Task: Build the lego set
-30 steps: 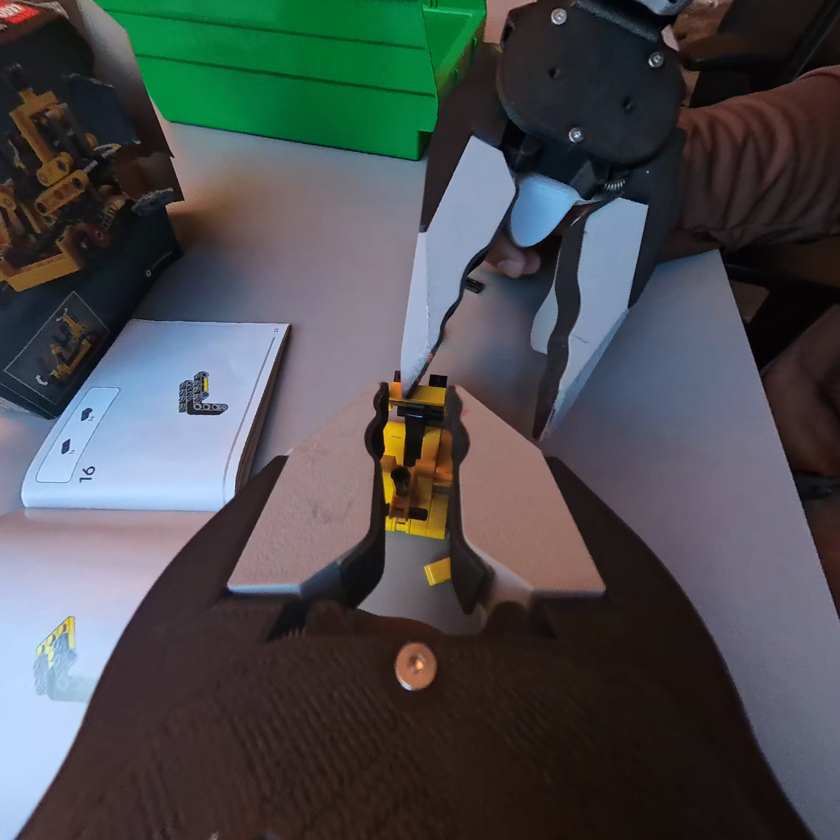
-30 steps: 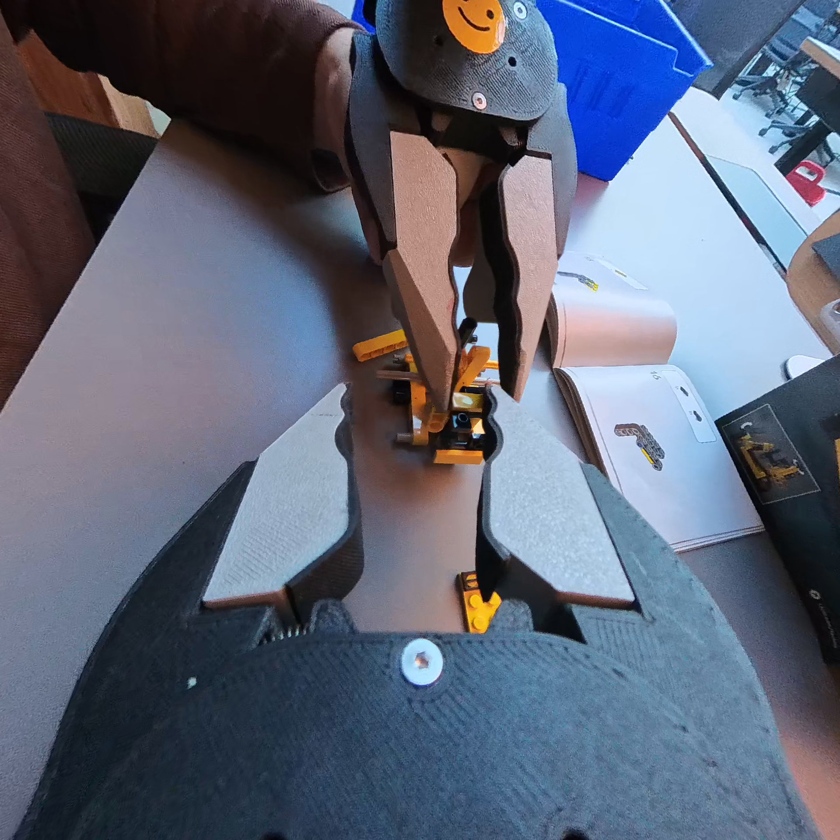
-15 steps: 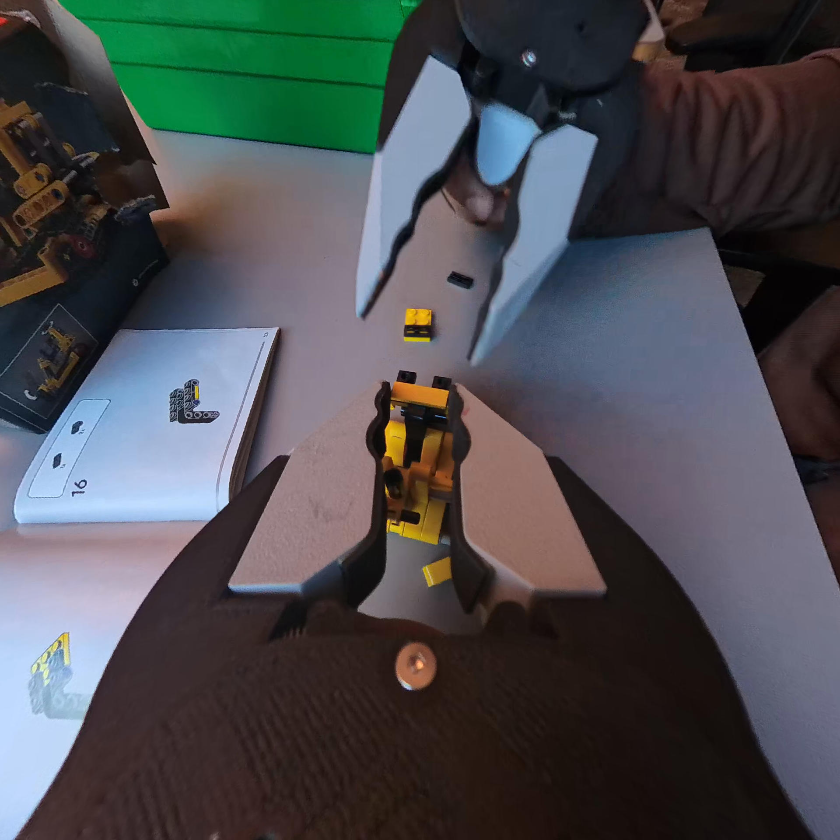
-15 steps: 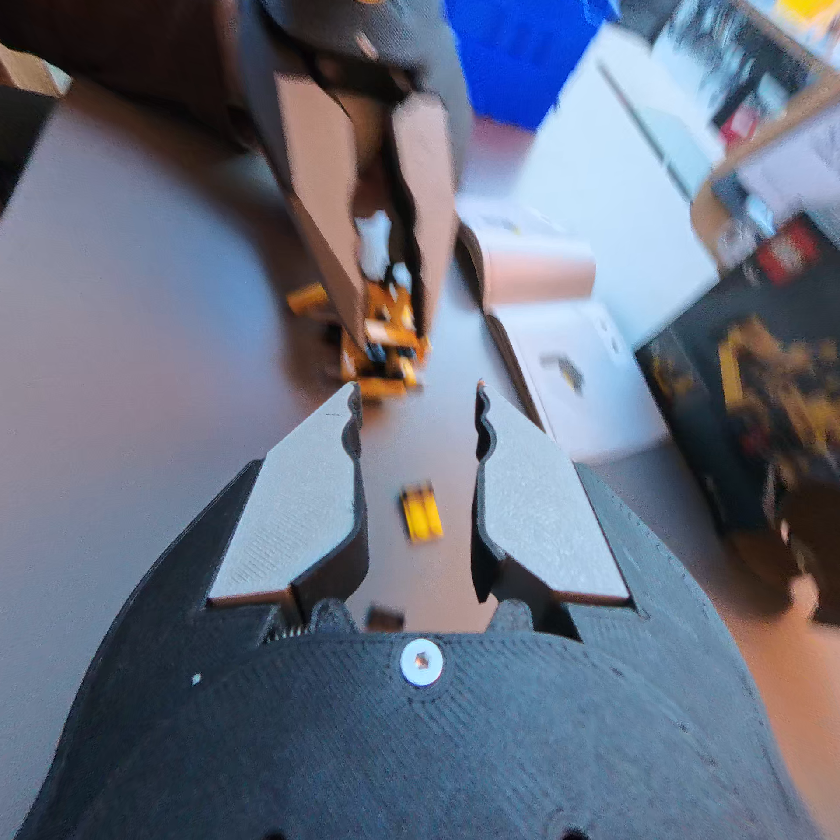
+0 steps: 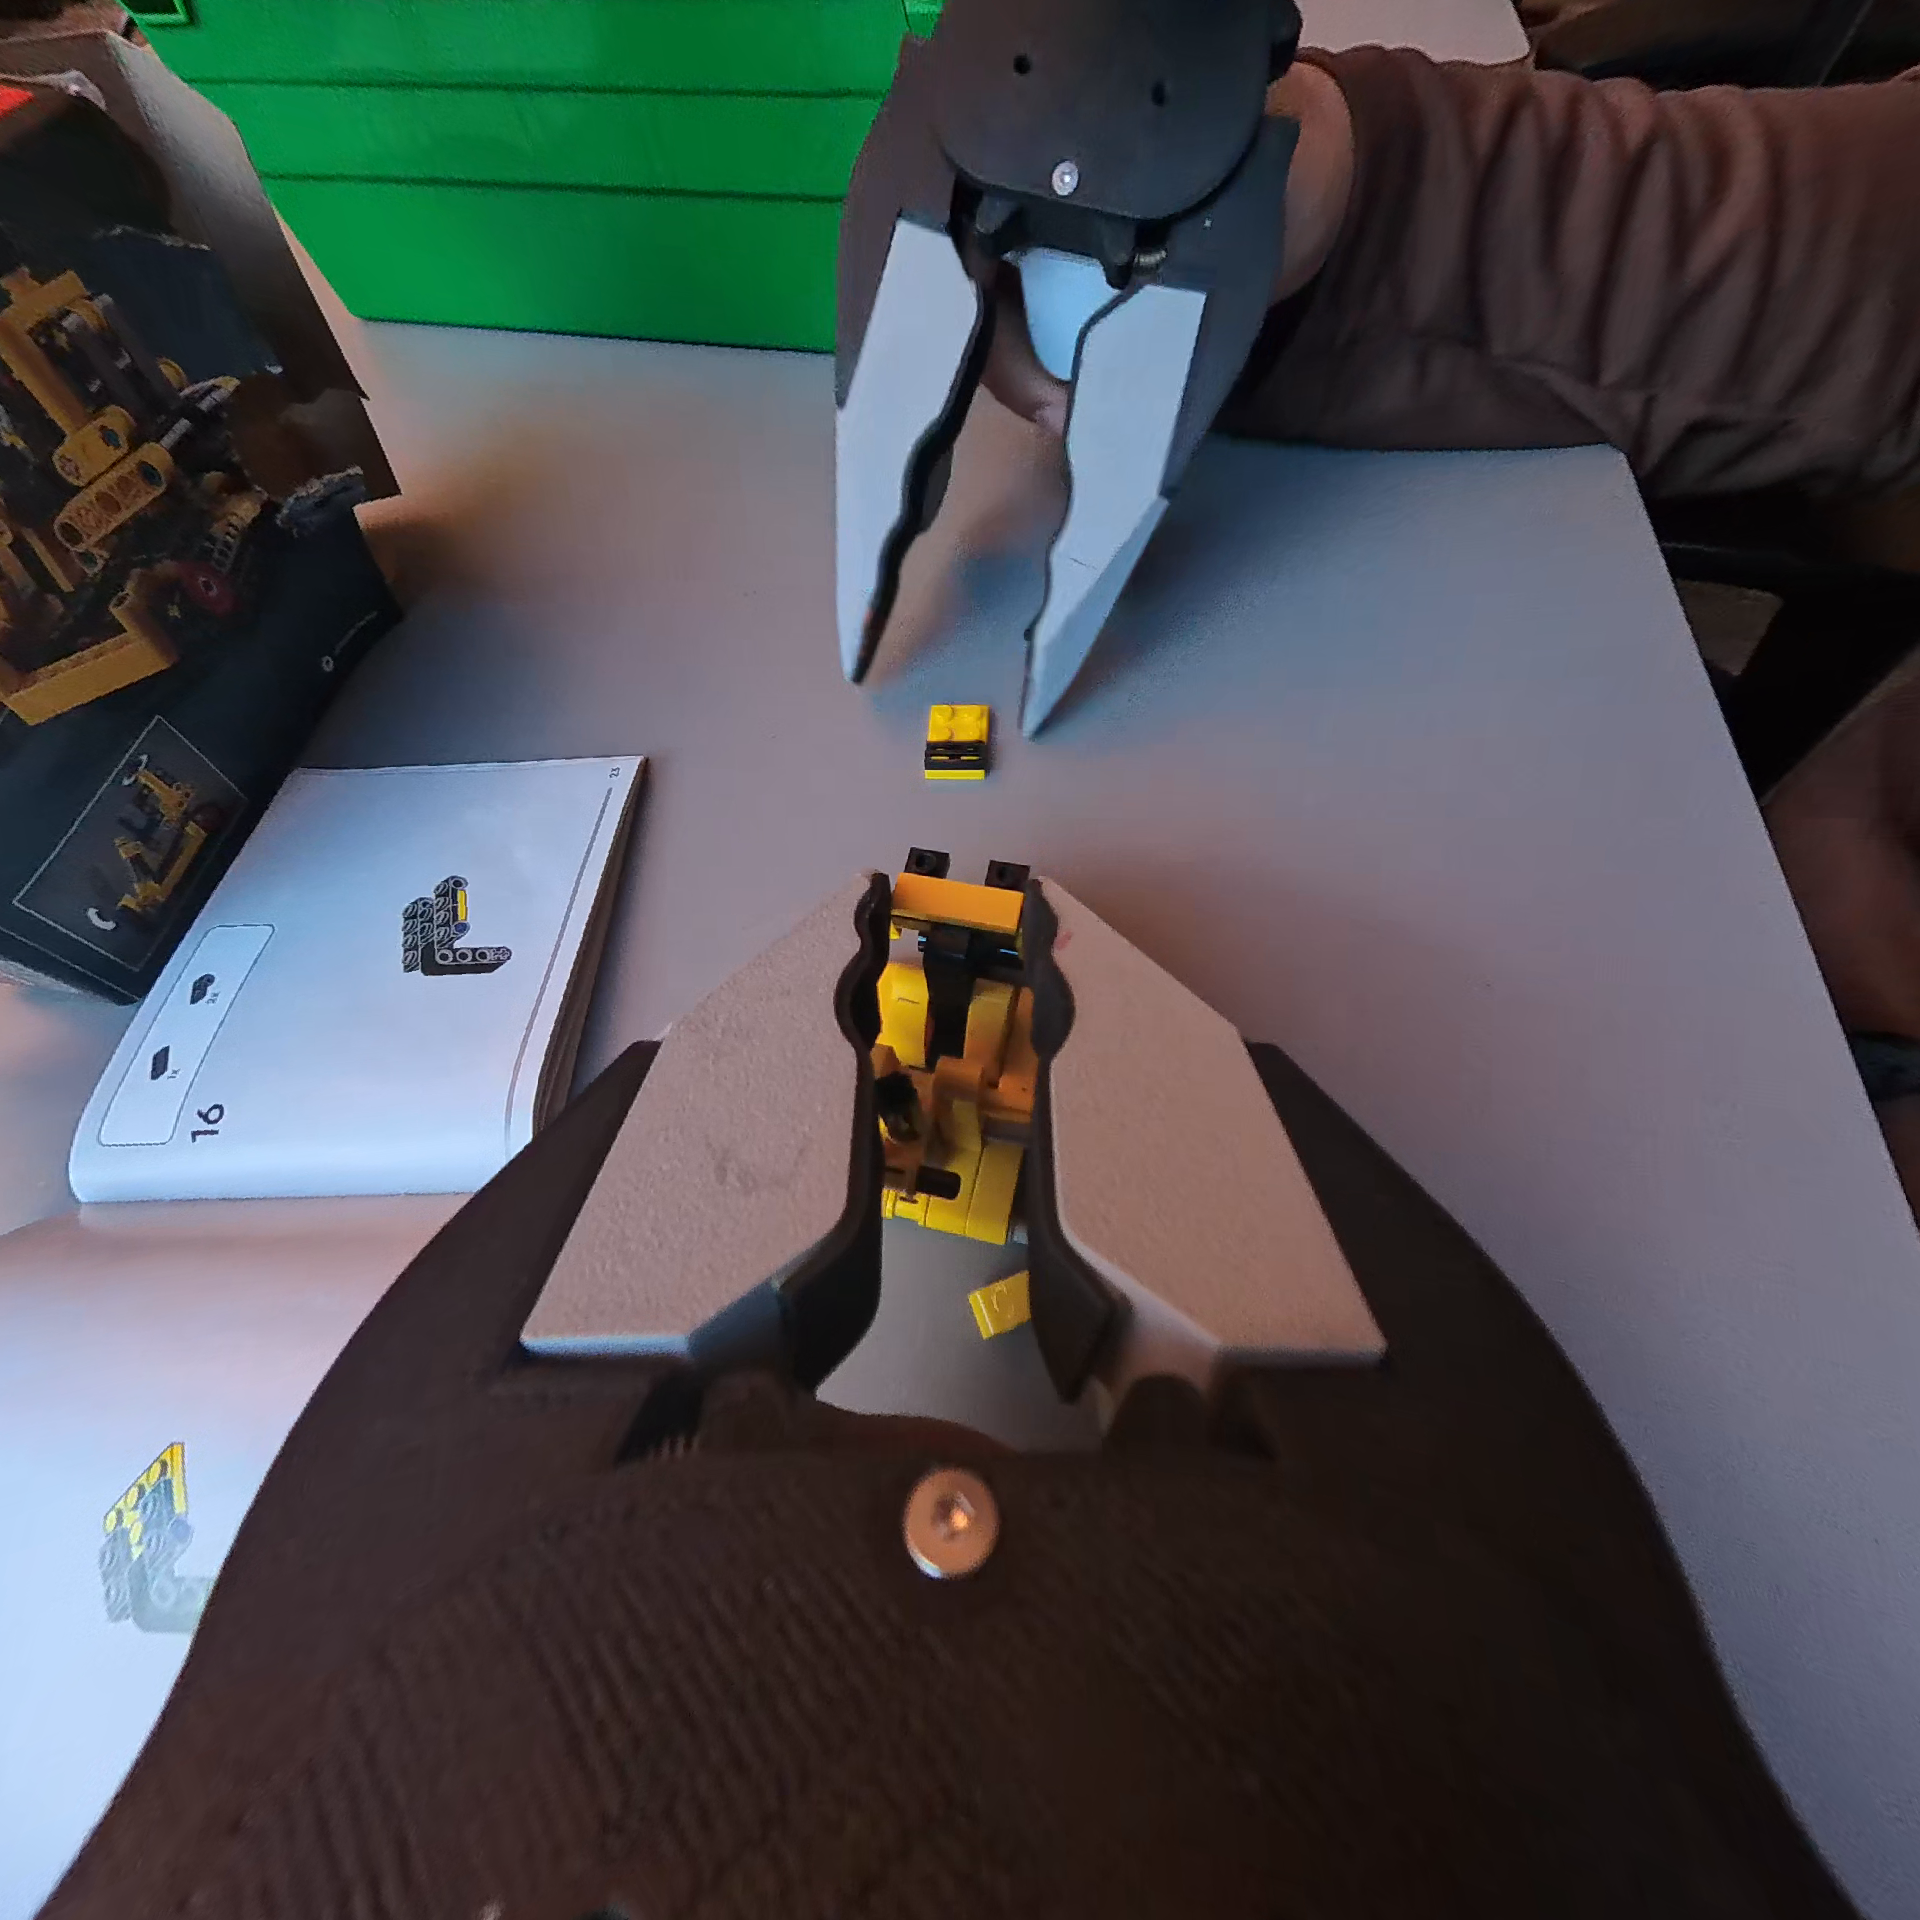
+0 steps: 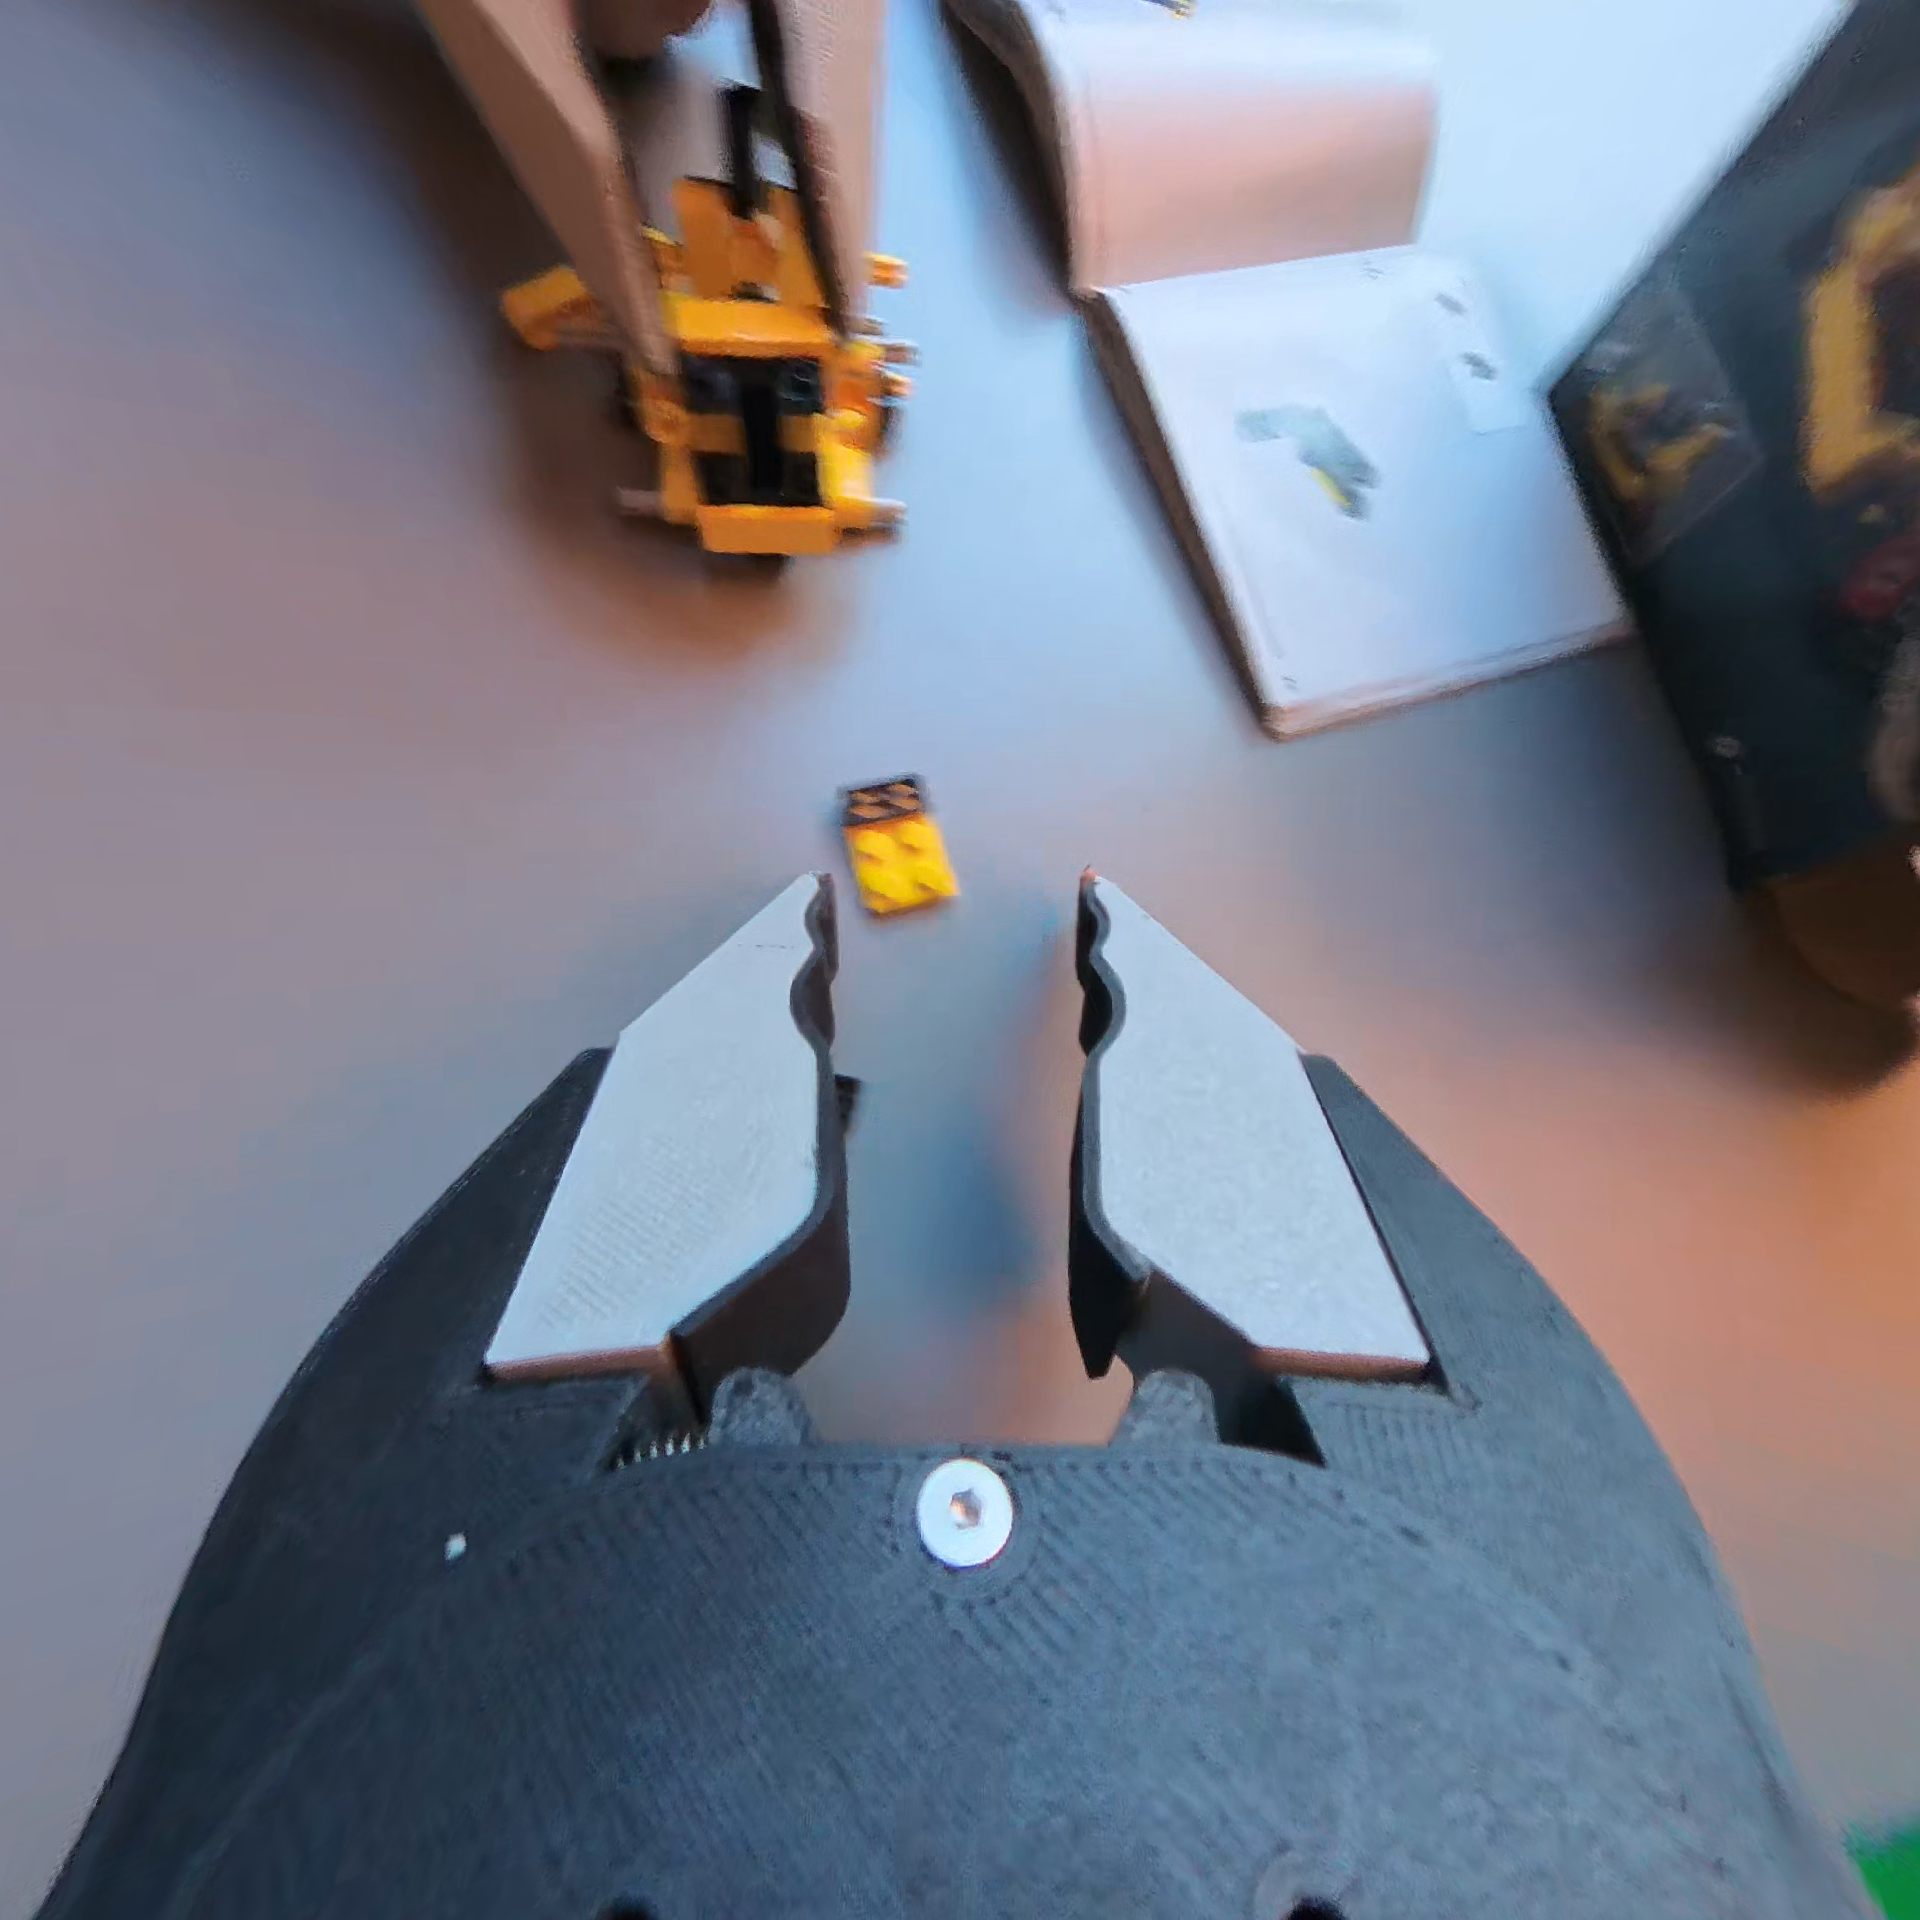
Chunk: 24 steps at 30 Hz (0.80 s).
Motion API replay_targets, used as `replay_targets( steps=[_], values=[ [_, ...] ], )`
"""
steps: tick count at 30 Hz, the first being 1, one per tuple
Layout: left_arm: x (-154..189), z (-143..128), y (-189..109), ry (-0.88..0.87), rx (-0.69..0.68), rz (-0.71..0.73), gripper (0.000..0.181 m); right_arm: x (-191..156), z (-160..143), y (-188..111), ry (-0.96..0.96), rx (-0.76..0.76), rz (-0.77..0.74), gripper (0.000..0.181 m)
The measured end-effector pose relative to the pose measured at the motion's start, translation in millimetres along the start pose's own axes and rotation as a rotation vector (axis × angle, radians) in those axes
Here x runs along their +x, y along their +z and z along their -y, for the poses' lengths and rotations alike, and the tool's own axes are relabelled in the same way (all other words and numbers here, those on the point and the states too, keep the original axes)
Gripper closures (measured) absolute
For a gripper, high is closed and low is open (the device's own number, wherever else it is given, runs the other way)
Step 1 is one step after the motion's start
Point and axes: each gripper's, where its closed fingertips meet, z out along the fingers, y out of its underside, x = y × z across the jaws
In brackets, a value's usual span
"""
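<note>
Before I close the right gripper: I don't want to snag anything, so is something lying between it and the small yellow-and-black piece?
Nothing visible. The right gripper is open, and only bare table separates its tips from the small yellow-and-black piece.

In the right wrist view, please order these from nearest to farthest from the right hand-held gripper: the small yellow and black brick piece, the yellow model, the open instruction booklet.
1. Small yellow and black brick piece: just ahead of the open right hand-held gripper, toward its left fingertip.
2. Open white instruction booklet: farther, ahead to the right.
3. Partly built yellow lego model: ahead, slightly left, held in the left hand-held gripper.
Two and three are nearly equal.
</note>
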Motion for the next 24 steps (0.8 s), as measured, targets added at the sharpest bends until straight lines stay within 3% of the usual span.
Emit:
replay_targets(
  steps=[6, 10, 15, 24],
  values=[
    [-0.1, -0.1, 0.0, 0.006, 0.000, 0.007, 0.159, 27.8, -4.2, -3.9, 0.038, -0.015, -0.149, 0.150],
    [-0.5, 0.0, 0.1, 0.007, 0.000, 0.015, 0.159, 14.1, 5.8, -7.0, 0.073, 0.045, -0.073, 0.163],
    [-0.9, -0.1, -0.2, 0.001, -0.001, 0.020, 0.159, -2.4, 14.6, 0.2, 0.164, 0.061, 0.013, 0.152],
    [-1.0, -0.2, -0.3, -0.003, -0.001, 0.032, 0.159, -12.4, 10.2, 13.5, 0.049, -0.016, -0.040, 0.168]
  ],
)
